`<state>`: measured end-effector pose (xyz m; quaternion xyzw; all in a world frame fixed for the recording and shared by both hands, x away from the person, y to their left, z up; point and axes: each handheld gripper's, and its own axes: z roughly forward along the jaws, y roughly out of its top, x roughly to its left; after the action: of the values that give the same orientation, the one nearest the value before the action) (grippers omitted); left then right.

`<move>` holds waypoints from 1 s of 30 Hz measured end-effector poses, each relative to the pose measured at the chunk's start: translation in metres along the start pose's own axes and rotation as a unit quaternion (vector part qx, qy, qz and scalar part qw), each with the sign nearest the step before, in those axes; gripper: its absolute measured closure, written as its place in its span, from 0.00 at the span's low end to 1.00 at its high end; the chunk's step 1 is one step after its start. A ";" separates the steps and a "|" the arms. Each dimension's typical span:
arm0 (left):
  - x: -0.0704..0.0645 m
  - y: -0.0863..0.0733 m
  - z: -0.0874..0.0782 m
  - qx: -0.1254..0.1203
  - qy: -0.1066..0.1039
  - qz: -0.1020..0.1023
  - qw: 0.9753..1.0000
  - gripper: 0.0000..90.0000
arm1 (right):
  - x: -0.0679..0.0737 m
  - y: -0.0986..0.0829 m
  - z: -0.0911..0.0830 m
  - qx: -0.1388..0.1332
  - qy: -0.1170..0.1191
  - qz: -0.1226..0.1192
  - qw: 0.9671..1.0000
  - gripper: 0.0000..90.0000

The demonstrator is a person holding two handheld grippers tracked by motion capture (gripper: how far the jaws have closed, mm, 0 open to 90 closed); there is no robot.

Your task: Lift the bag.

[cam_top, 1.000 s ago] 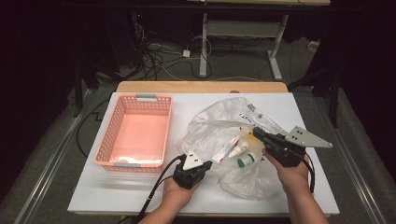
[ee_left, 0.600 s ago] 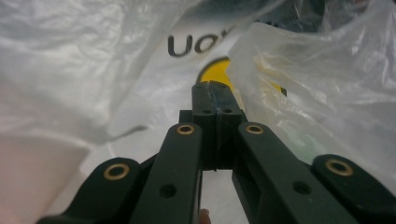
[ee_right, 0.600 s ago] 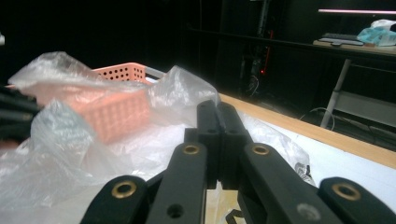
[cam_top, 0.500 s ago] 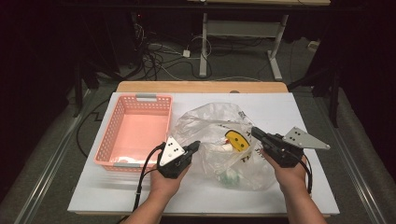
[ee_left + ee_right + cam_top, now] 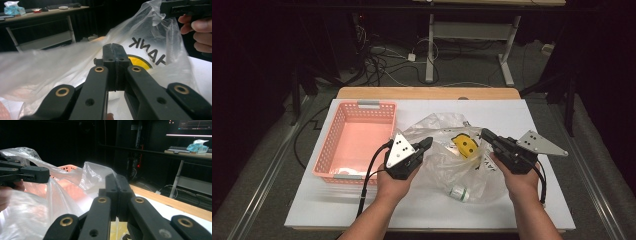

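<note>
While your left gripper (image 5: 426,145) and right gripper (image 5: 486,135) each stay clenched on an edge of the clear plastic bag (image 5: 447,160), the bag spreads at frame centre on the white tabletop (image 5: 542,120), beside the pink basket (image 5: 357,140) at left.

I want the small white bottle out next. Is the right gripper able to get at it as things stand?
Probably not: the right gripper is shut on the plastic bag, and the bottle lies inside the film.
</note>
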<state>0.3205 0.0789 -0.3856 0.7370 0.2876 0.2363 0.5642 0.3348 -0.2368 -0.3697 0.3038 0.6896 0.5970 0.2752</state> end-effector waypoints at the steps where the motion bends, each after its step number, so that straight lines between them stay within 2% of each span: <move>1: 0.000 0.002 0.001 0.000 -0.001 0.004 1.000 0.99 | -0.001 0.000 0.000 0.000 0.001 -0.001 1.000 1.00; 2: 0.001 0.004 0.002 0.001 0.001 0.008 1.000 0.99 | -0.001 0.001 0.000 -0.001 -0.002 0.004 1.000 1.00; 4: 0.002 0.011 0.004 -0.003 0.002 0.013 1.000 0.99 | -0.003 0.004 -0.001 -0.006 -0.002 -0.002 1.000 1.00; 8: 0.005 0.033 0.007 -0.016 0.007 0.028 0.999 0.99 | -0.006 0.013 -0.002 -0.016 -0.007 -0.002 1.000 1.00; 9: 0.005 0.033 0.007 -0.016 0.007 0.028 0.999 0.99 | -0.006 0.016 -0.001 -0.017 -0.007 -0.004 1.000 1.00; 10: 0.005 0.046 0.008 -0.027 0.008 0.034 0.999 0.99 | -0.007 0.019 -0.001 -0.019 -0.008 -0.005 1.000 1.00; 14: 0.006 0.075 0.008 -0.049 0.016 0.045 0.998 0.99 | -0.011 0.026 0.005 -0.024 -0.009 0.002 1.000 1.00; 16: 0.008 0.089 0.010 -0.051 0.022 0.057 0.997 0.99 | -0.012 0.029 0.009 -0.028 -0.008 0.006 1.000 1.00; 21: 0.013 0.124 0.016 -0.064 0.027 0.068 0.995 0.99 | -0.017 0.036 0.017 -0.030 -0.014 0.012 0.999 1.00; 24: 0.005 0.144 0.018 -0.075 0.024 0.091 0.993 0.99 | -0.022 0.041 0.021 -0.031 -0.018 0.019 0.999 1.00; 26: -0.001 0.154 0.018 -0.085 0.020 0.103 0.991 0.99 | -0.023 0.045 0.024 -0.031 -0.016 0.014 0.999 1.00; 30: -0.003 0.162 0.023 -0.089 0.017 0.105 0.990 0.99 | -0.020 0.057 0.028 -0.029 -0.009 0.003 1.000 1.00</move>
<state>0.3590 0.0288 -0.2347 0.7060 0.1964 0.3311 0.5944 0.3740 -0.2274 -0.3171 0.3033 0.6685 0.6147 0.2886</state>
